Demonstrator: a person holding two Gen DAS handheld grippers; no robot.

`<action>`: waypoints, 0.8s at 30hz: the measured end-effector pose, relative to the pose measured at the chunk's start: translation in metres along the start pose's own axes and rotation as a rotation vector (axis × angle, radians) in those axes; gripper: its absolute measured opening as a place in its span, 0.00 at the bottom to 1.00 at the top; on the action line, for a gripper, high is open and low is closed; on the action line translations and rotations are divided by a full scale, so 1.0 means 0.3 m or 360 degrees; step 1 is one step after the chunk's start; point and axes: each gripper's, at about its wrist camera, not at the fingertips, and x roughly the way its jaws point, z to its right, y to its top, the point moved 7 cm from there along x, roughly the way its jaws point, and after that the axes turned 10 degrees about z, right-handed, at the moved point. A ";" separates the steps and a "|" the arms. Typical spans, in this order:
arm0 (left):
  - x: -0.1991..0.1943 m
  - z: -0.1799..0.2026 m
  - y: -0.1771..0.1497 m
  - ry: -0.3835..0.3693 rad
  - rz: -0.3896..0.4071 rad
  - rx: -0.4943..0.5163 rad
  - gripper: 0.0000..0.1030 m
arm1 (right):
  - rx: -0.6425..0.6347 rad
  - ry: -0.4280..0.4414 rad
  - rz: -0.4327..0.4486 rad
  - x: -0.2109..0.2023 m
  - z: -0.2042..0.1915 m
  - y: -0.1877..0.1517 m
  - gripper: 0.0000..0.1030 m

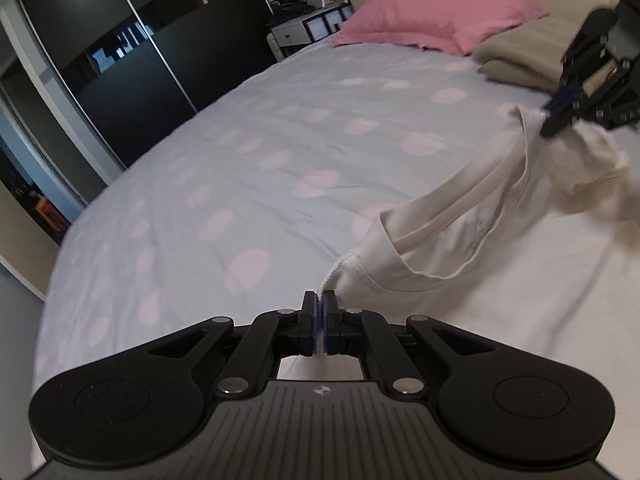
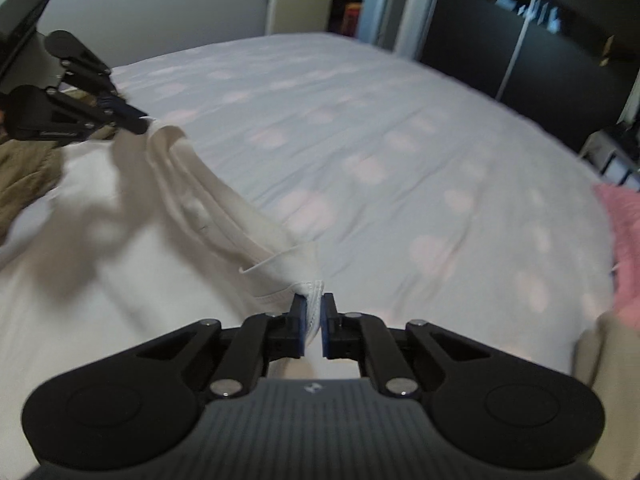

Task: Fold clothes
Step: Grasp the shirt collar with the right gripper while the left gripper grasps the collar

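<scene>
Pinching a white T-shirt [image 1: 460,232] at both shoulders, left gripper [image 1: 320,304], right gripper [image 2: 315,308], above a bed [image 1: 240,160]

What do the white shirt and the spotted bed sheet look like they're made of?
The white shirt looks like soft matte cotton jersey: it drapes limply between the left tongs and the right tongs, with a ribbed collar and stitched hems. The bed sheet looks like thin woven cotton, matte with fine creases, though blur leaves the weave uncertain.

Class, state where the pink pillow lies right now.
The pink pillow lies at the head of the bed, top centre in the left wrist view, beside the folded beige cloth.
</scene>
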 end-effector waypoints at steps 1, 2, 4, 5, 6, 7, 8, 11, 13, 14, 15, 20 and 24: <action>0.032 -0.010 0.008 0.0022 -0.0010 0.0003 0.01 | -0.0038 -0.0050 0.0005 0.027 0.009 0.011 0.08; 0.064 -0.020 0.015 0.0044 -0.0019 0.0006 0.01 | -0.0072 -0.0094 0.0007 0.058 0.018 0.019 0.08; 0.129 -0.039 0.028 0.0087 -0.0040 0.0010 0.01 | -0.0115 -0.0170 0.0004 0.125 0.037 0.029 0.07; 0.167 -0.045 0.023 0.0104 -0.0058 0.0000 0.01 | -0.0123 -0.0198 -0.0006 0.163 0.047 0.027 0.07; 0.204 -0.050 0.018 0.0119 -0.0074 -0.0010 0.01 | -0.0132 -0.0220 -0.0017 0.201 0.057 0.023 0.07; 0.236 -0.053 0.009 0.0129 -0.0088 -0.0015 0.00 | -0.0141 -0.0243 -0.0029 0.239 0.067 0.019 0.07; 0.261 -0.054 -0.003 0.0137 -0.0099 -0.0018 0.01 | -0.0151 -0.0263 -0.0043 0.278 0.077 0.014 0.07; 0.339 -0.051 -0.036 0.0137 -0.0146 -0.0025 0.00 | -0.0160 -0.0317 -0.0095 0.385 0.107 -0.010 0.07; 0.381 -0.039 -0.063 0.0122 -0.0180 -0.0019 0.00 | -0.0165 -0.0326 -0.0133 0.449 0.117 -0.027 0.07; 0.402 -0.034 -0.077 0.0115 -0.0197 -0.0017 0.00 | -0.0164 -0.0318 -0.0160 0.479 0.118 -0.040 0.07; 0.422 -0.027 -0.091 0.0108 -0.0213 -0.0014 0.00 | -0.0167 -0.0313 -0.0187 0.506 0.117 -0.055 0.07; 0.454 -0.004 -0.131 0.0092 -0.0231 0.0001 0.00 | -0.0085 -0.0285 -0.0239 0.560 0.118 -0.124 0.08; 0.419 -0.033 -0.118 0.0108 -0.0191 -0.0040 0.14 | 0.0057 -0.0266 -0.0223 0.544 0.155 -0.110 0.20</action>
